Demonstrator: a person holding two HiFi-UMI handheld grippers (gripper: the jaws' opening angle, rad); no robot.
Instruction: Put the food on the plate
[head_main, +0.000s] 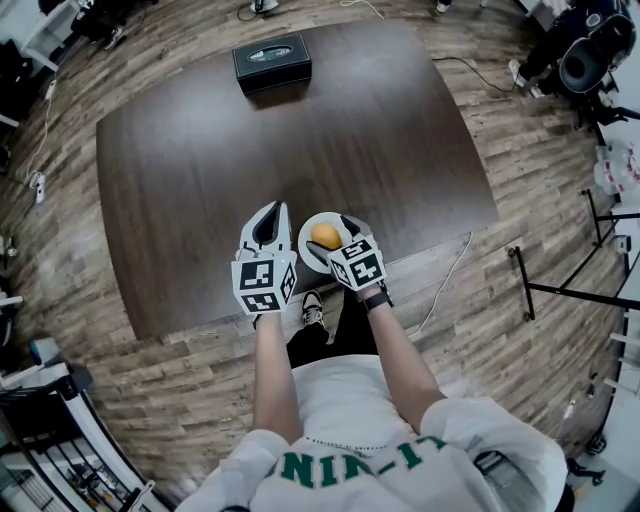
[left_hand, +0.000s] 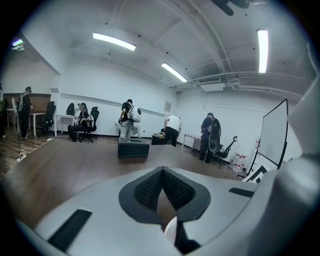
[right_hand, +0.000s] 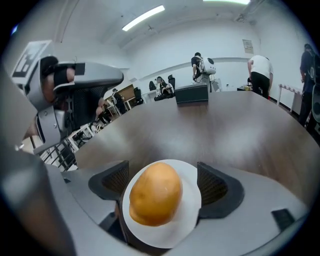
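A yellow-brown, potato-like piece of food (head_main: 325, 236) lies on a small white plate (head_main: 304, 243) near the front edge of the dark wooden table (head_main: 200, 170). My right gripper (head_main: 333, 240) is open, one jaw on each side of the plate. In the right gripper view the food (right_hand: 155, 194) rests on the plate (right_hand: 189, 202), and the black pads (right_hand: 213, 186) stand clear of it. My left gripper (head_main: 271, 214) is shut and empty, just left of the plate. In the left gripper view its jaws (left_hand: 162, 172) meet, with a sliver of the plate (left_hand: 171, 231) below them.
A black box (head_main: 272, 62) stands at the table's far edge, also visible as the box (left_hand: 133, 148) in the left gripper view. The table's front edge lies right under both grippers. Several people, chairs and a whiteboard (left_hand: 272, 135) stand beyond the table.
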